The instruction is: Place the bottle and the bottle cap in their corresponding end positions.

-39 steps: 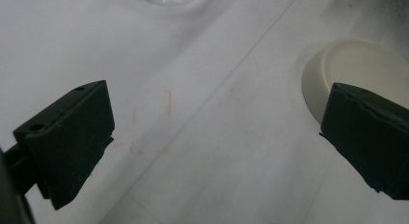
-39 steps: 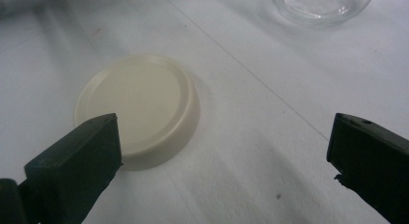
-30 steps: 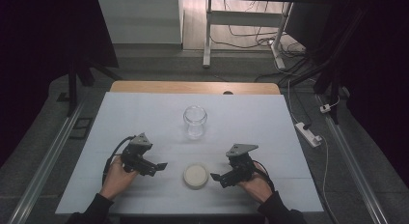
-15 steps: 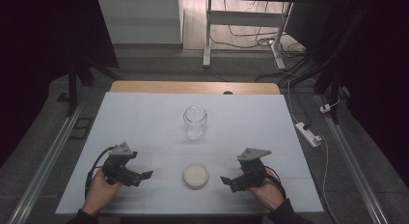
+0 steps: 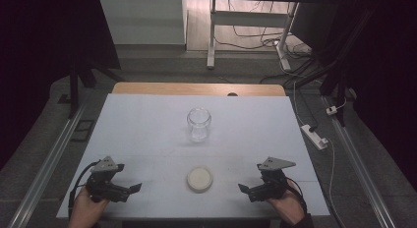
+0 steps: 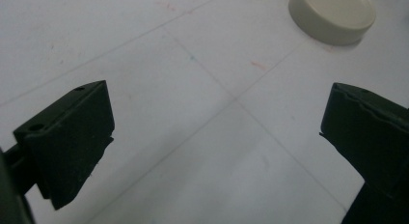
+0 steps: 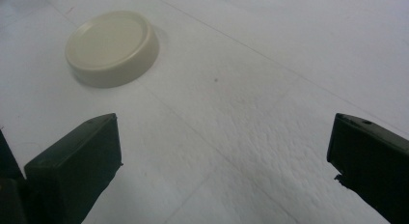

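**Lid down flat, jar open, both grippers empty**

At far left of the table, near the front edge: left gripper, jaws spread wide, nothing between them, pointing inward toward the middle. Seen along its own jaws, bare white tabletop in the gap and the lid well ahead, up and to the right.

At centre, close to the front edge: cream lid, round, low, lying flat, well apart from both grippers. Farther back, near the middle of the table: clear glass jar, upright, mouth open, apparently empty.

At right: right gripper, likewise gaping wide and holding nothing, aimed inward at the lid, which sits ahead and to the left of its jaws.

Judged by looks: lid light, stiff, probably plastic or coated metal, smooth and a little slippery; best pinched across the side wall, rim to rim. Jar heavier, hard, slick, breakable; best gripped around the body below the neck, firmly but without a squeeze.

No brand, label or readable writing anywhere; just faint coloured marks and thin lines on the tabletop.
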`<control>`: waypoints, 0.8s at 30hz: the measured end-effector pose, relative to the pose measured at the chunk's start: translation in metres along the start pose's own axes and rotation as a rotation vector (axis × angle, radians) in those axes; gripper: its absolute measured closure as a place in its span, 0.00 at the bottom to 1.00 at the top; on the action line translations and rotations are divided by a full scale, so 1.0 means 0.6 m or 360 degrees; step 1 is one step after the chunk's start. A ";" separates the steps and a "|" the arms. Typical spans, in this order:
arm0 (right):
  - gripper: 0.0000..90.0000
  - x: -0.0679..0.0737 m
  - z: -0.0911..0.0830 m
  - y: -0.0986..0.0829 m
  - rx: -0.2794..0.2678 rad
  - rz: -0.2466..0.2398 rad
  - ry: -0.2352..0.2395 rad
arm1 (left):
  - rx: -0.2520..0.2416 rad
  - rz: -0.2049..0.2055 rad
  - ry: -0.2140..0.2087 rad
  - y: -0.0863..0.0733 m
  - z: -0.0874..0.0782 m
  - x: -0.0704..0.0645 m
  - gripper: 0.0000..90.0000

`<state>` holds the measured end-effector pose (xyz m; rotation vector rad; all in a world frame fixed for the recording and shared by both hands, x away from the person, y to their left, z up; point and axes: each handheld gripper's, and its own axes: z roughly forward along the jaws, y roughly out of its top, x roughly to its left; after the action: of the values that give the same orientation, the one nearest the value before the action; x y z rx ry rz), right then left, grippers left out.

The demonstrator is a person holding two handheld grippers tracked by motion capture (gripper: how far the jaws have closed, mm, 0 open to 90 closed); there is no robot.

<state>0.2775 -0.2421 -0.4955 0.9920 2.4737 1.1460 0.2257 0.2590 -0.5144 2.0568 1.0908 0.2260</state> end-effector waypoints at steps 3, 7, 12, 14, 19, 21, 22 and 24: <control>0.00 -0.004 -0.013 -0.010 -0.0012 0.0032 -0.0028 | -0.0012 -0.0028 0.0005 -0.014 -0.011 0.000 0.00; 0.00 -0.009 -0.029 -0.023 -0.0015 0.0077 -0.0073 | -0.0023 -0.0062 0.0017 -0.031 -0.024 0.002 0.00; 0.00 -0.015 -0.047 -0.039 -0.0001 0.0133 -0.0144 | -0.0020 -0.0098 0.0027 -0.050 -0.036 0.005 0.00; 0.00 -0.017 -0.053 -0.046 0.0011 0.0153 -0.0173 | -0.0015 -0.0106 0.0035 -0.056 -0.040 0.004 0.00; 0.00 -0.020 -0.064 -0.059 0.0039 0.0203 -0.0207 | 0.0023 -0.0118 0.0081 -0.070 -0.046 0.002 0.00; 0.00 -0.019 -0.065 -0.063 0.0063 0.0205 -0.0212 | 0.0012 -0.0121 0.0084 -0.072 -0.049 0.001 0.00; 0.00 -0.019 -0.066 -0.064 0.0059 0.0203 -0.0215 | 0.0018 -0.0126 0.0086 -0.073 -0.049 0.002 0.00; 0.00 -0.019 -0.066 -0.064 0.0068 0.0208 -0.0220 | 0.0024 -0.0139 0.0088 -0.074 -0.050 0.003 0.00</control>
<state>0.2487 -0.2905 -0.4985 1.2177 2.3637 1.0281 0.1848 0.2913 -0.5258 2.0215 1.2162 0.2329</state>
